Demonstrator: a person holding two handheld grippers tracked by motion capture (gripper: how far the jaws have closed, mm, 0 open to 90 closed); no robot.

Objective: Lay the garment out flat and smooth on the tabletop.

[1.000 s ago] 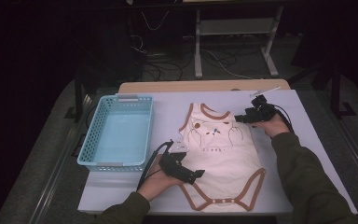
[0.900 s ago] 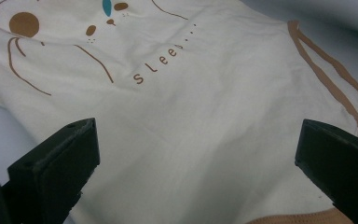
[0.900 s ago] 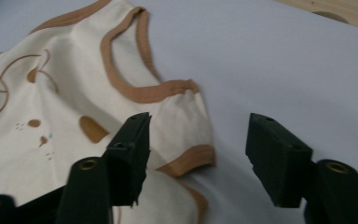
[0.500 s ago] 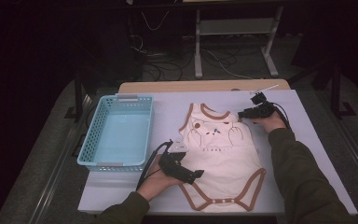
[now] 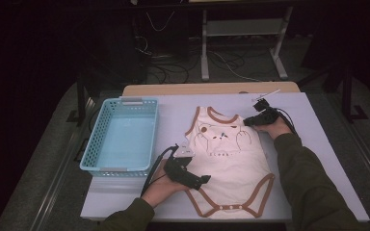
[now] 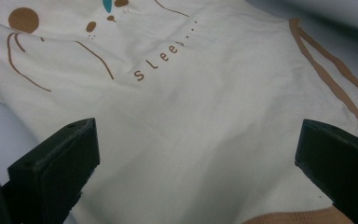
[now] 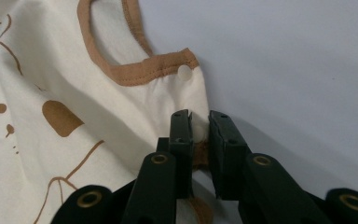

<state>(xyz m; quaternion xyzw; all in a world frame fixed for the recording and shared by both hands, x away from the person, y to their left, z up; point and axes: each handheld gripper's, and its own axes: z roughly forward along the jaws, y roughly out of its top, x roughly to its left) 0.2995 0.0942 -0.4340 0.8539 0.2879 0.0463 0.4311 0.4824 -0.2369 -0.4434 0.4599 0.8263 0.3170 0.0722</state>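
White table (image 5: 173,115), right tool (image 7: 199,122) pinching bodysuit (image 7: 51,84) shoulder edge

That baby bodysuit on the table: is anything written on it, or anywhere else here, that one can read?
"Sleep..." in brown letters on the front of the bodysuit, below the drawn animal; the last letter is cramped, so that reading is likely, not sure.
In the high view the same line is too small to read.
No text can be made out on the basket.

Brown print "Sleep..." on cream bodysuit (image 6: 205,121) chest, under drawn figure; last letters partly creased
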